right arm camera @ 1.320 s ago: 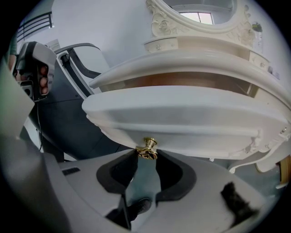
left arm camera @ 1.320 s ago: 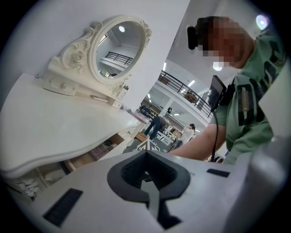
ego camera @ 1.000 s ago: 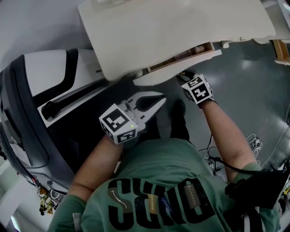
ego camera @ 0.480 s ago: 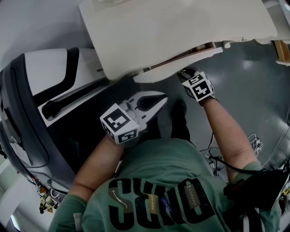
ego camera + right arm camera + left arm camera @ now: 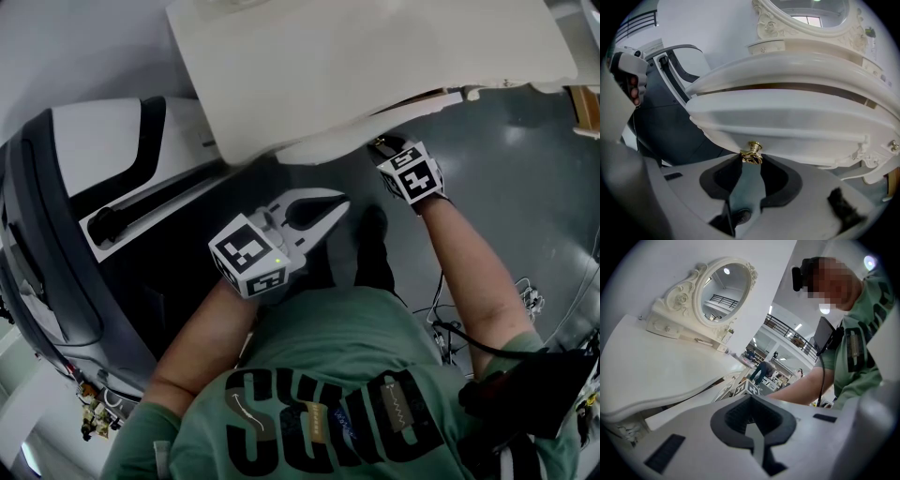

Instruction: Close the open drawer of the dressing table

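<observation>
The white dressing table [image 5: 375, 56] fills the top of the head view. Its curved white drawer front [image 5: 328, 145] sticks out only a little from under the tabletop. In the right gripper view the drawer front [image 5: 787, 122] spans the picture, with a small brass knob [image 5: 752, 153] at its lower edge. My right gripper [image 5: 751, 159] is shut on that knob, and its tips [image 5: 380, 143] rest at the drawer's edge. My left gripper [image 5: 339, 202] hangs shut and empty below the table, apart from the drawer, and its tips [image 5: 750, 397] meet.
A large dark grey and white machine [image 5: 94, 187] stands close on the left. Cables [image 5: 525, 300] lie on the grey floor at the right. An oval mirror [image 5: 722, 291] in a carved frame stands on the tabletop. A wooden piece [image 5: 583, 103] shows at the right edge.
The drawer has slid further in under the tabletop, and the wooden inside that showed earlier is nearly hidden. My right gripper moved a little toward the table with it. The left gripper stayed put.
</observation>
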{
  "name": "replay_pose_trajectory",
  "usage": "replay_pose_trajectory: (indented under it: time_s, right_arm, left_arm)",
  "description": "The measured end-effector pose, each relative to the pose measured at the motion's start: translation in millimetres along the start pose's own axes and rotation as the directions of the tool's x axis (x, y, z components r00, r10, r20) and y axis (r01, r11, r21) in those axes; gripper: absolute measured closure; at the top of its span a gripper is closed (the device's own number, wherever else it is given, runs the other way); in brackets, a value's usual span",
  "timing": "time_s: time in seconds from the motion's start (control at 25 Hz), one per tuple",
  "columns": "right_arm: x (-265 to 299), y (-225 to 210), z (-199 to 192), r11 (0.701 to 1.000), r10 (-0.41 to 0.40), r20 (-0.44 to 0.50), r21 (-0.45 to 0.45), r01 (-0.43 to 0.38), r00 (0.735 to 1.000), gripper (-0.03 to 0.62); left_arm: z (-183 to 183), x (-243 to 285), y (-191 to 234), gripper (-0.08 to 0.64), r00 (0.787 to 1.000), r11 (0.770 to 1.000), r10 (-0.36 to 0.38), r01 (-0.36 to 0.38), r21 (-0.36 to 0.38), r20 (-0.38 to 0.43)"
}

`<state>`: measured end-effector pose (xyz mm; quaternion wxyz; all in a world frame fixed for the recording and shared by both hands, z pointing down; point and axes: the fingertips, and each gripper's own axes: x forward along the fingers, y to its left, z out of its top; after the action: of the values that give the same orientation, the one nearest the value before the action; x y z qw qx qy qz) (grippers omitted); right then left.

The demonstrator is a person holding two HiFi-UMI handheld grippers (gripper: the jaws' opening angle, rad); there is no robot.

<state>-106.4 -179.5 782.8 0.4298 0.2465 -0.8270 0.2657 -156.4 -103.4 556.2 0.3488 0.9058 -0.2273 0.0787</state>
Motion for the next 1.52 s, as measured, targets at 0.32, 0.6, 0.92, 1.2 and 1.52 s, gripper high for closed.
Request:
replay_pose_trajectory:
  time_s: [0.32, 0.6, 0.92, 1.2, 1.52]
  right_arm:
    - [3.4, -5.1, 8.7, 1.000, -0.005, 0.007, -0.008, 0.005, 1.000, 0.465]
    - [6.9, -7.9, 15.8, 1.000, -0.007, 0.013, -0.013, 0.007, 1.000, 0.465]
    - [11.4, -13.4, 25.1, 1.000, -0.010, 0.019, -0.020, 0.010, 1.000, 0.465]
    - [15.6, -17.2, 31.5, 0.999, -0.015, 0.023, -0.032, 0.016, 1.000, 0.466]
    - [19.9, -20.9, 38.1, 0.999, -0.017, 0.027, -0.047, 0.019, 0.999, 0.466]
  left_arm:
    - [-1.3, 0.9, 1.2, 0.552, 1.000, 1.000, 0.002, -0.002, -0.004, -0.001]
    - [-1.8, -0.1, 3.4, 0.552, 1.000, 1.000, 0.005, -0.005, -0.008, 0.000]
    - [-2.3, -0.1, 6.7, 0.552, 1.000, 1.000, 0.010, -0.010, -0.010, 0.000]
    - [-3.1, -0.9, 8.8, 0.552, 1.000, 1.000, 0.013, -0.013, -0.018, 0.001]
    - [-3.9, -0.9, 11.0, 0.552, 1.000, 1.000, 0.017, -0.017, -0.019, 0.001]
